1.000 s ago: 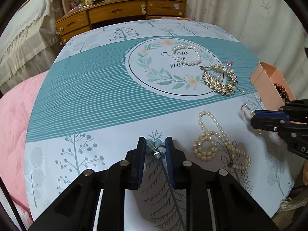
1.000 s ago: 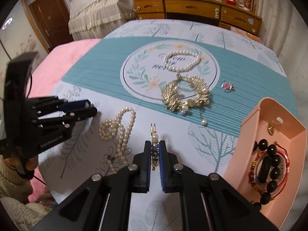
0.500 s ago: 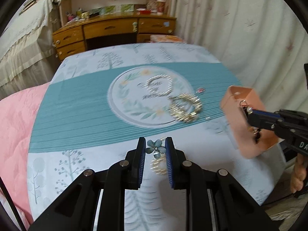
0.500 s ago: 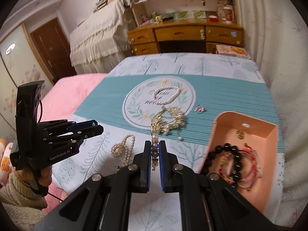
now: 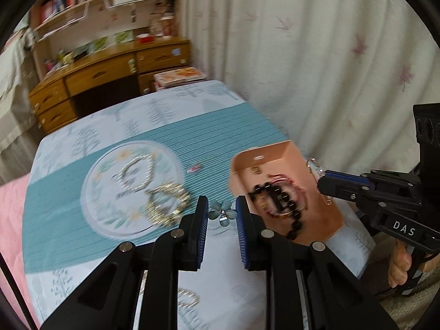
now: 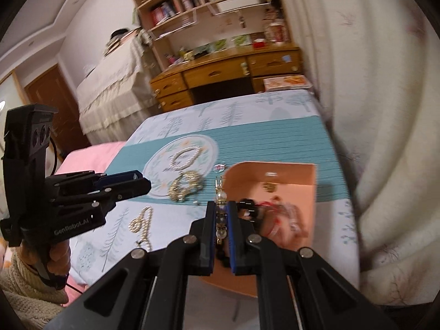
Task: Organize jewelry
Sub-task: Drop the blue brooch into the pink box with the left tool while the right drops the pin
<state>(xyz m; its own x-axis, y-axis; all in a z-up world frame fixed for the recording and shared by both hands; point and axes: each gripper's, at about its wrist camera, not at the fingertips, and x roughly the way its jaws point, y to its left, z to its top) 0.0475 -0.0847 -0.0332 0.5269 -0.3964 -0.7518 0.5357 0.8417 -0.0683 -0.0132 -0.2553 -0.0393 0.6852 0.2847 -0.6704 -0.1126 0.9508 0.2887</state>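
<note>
A teal-striped tablecloth (image 5: 82, 192) printed with pale trees and a round wreath medallion covers the table. Near its right edge stands an open peach cardboard box (image 6: 308, 181), rectangular with upright walls, holding a black bead bracelet (image 5: 277, 203) and red cord pieces, all motion-blurred. On the medallion lie a white pearl bracelet (image 6: 184, 158) in a loop and, just beside it, a gold leaf-shaped bracelet (image 6: 187, 185); a longer pearl necklace (image 6: 141, 224) lies coiled on the white border.

The left gripper (image 5: 221, 216), black with blue pads, is clenched on a small pale-blue flower hairpin (image 5: 222, 213) with glossy petals, held above the cloth beside the box. The right gripper (image 6: 221, 220) is clenched on a slender gold-and-pearl clip (image 6: 220, 192), upright between its pads, at the box's near left corner.
</note>
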